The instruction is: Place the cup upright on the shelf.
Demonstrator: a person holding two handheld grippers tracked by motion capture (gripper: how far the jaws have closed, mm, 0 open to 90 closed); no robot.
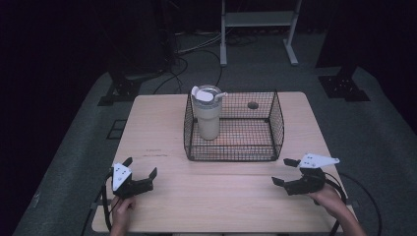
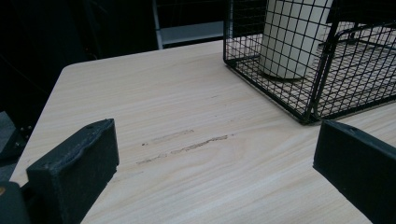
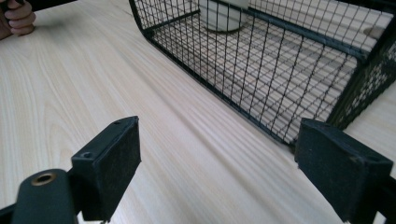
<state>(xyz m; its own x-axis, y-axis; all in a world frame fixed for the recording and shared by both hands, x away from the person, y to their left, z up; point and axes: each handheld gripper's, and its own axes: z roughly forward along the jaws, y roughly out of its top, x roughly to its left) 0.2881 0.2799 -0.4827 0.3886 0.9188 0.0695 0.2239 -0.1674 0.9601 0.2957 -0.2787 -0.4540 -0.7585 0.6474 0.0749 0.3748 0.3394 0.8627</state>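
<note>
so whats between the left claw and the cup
Bare table, then the basket wall; the cup stands inside. High view shows it, left claw open.

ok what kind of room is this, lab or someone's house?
Most likely a lab or data-collection studio, not a home. A lone wooden table sits on grey carpet with dark surroundings, cables run across the floor, and black stand bases flank it. On the table: a wire basket holding a tumbler.
</note>
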